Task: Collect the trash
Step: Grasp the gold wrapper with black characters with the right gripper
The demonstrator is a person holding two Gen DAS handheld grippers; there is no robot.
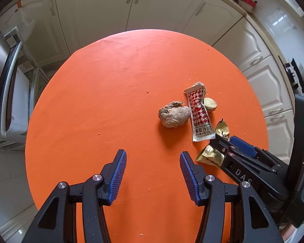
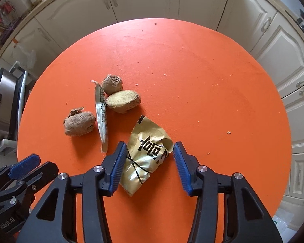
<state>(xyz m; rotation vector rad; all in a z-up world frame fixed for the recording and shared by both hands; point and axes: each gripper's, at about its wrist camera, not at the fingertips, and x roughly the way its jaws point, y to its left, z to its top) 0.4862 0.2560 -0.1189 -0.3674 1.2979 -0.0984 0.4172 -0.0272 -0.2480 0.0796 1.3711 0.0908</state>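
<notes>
Orange round worktop (image 2: 192,81): we find the crinkled gold wrapper (image 2: 148,156) between our right tongs (image 2: 148,162), parted, left pad touching; our left tongs (image 1: 153,174) gape empty.

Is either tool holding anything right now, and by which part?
Nothing is held. The left tool is empty; the gold wrapper lies between the right tool's open jaws, ungripped.

three ginger pieces (image 2: 80,124), one sauce sachet (image 1: 199,113), one gold wrapper (image 2: 148,156), one orange table (image 2: 192,81)
</notes>
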